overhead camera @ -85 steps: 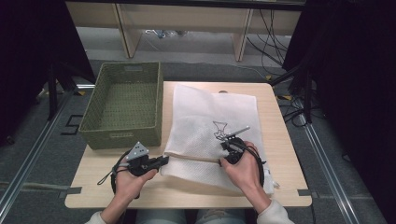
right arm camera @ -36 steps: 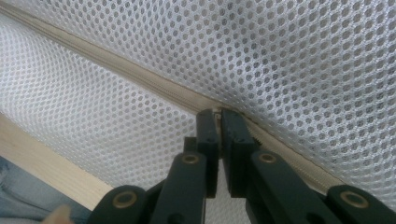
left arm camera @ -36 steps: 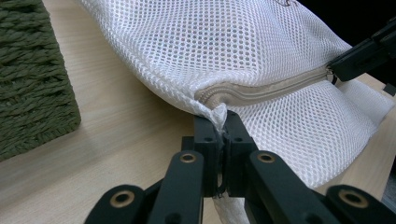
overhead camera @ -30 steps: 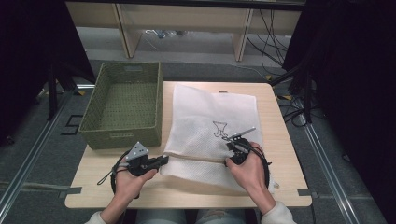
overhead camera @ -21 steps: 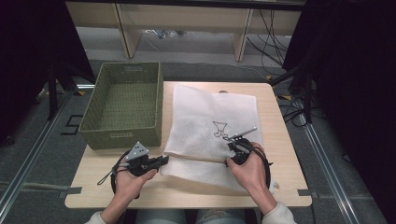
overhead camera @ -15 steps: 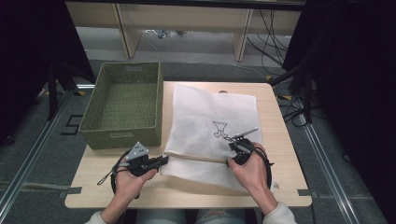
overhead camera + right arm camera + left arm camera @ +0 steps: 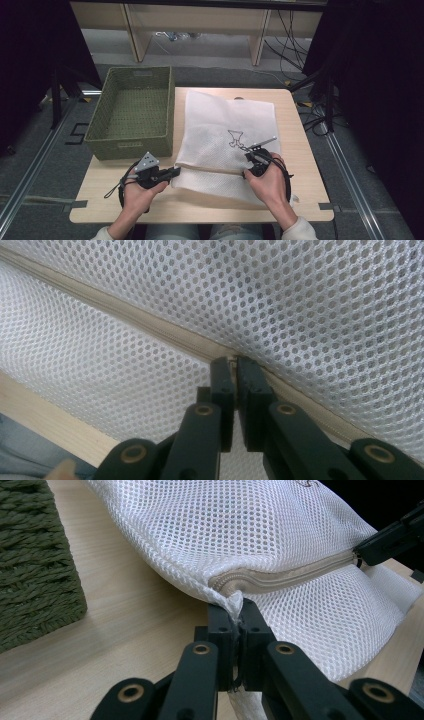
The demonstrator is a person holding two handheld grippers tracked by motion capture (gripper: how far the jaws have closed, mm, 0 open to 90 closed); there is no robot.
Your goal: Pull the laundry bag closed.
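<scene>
A lab recording station, as we read it.
We see a small wooden table (image 7: pixel 305 150) on grey carpet with taped markings, black curtains (image 7: pixel 380 90) on both sides, metal floor rails (image 7: pixel 350 175), and loose cables (image 7: pixel 295 45) under a bench behind.

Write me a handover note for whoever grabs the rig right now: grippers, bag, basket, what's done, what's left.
Left gripper: shut on the mesh bag, pinching the corner at the zipper end.
Right gripper: shut at the zipper line, apparently on the pull, which is too small to tell.
Bag lies flat on the table; the basket sits beside it.
Done: both grips set. Whether the zipper is open or closed is unclear.
Left, probably: run the zipper along, then move the bag to the basket.
</scene>
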